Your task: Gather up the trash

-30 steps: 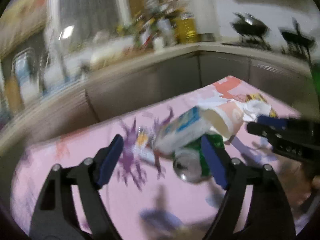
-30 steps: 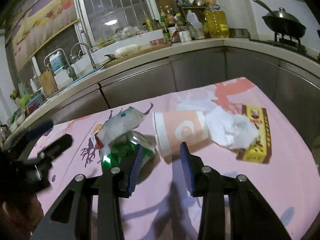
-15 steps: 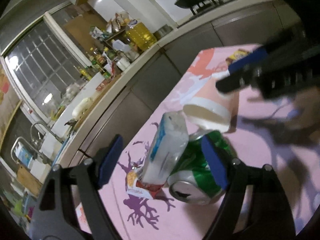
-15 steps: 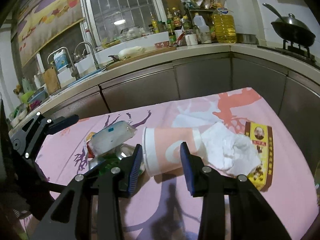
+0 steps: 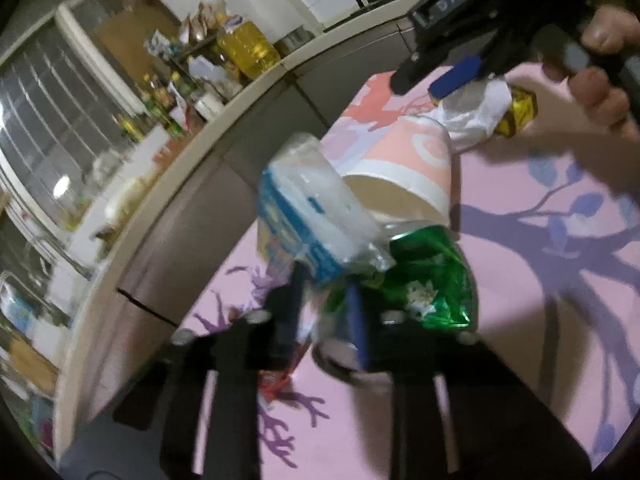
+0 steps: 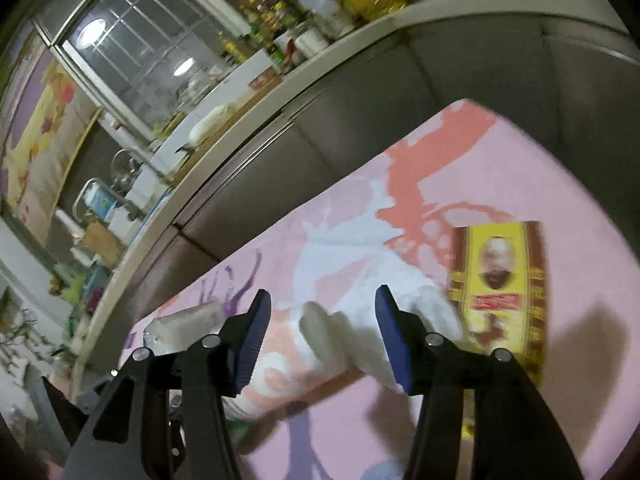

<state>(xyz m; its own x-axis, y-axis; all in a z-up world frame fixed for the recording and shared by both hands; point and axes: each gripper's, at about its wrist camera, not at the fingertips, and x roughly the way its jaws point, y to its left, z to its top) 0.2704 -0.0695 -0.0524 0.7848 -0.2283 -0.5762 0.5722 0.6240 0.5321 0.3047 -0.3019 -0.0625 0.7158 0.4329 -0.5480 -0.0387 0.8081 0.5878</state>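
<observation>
My left gripper [image 5: 326, 312] closing on blurred clear-plastic tissue pack w/ blue print [image 5: 308, 216], pad contact hard to judge; crushed green can [image 5: 432, 280] beside, pink paper cup [image 5: 412, 168] behind; right gripper [image 6: 320, 332] opening over crumpled white tissue [image 6: 352, 320], nothing gripped; yellow box [image 6: 500, 280] just beside.

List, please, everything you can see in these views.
plastic packet: 1, white and blue, end between left tool's pads
can: 1, green, crushed, beside the cup's mouth
paper cup: 1, pink and white, on its side
tissue: 1, white, between cup and box
box: 1, yellow, flat on tablecloth
tablecloth: 1, pink, under everything
oil bottle: 1, yellow, on counter
left tool: 1, black and blue, closing on packet
right tool: 1, black and blue, opening over tissue
hand: 1, holding right tool
</observation>
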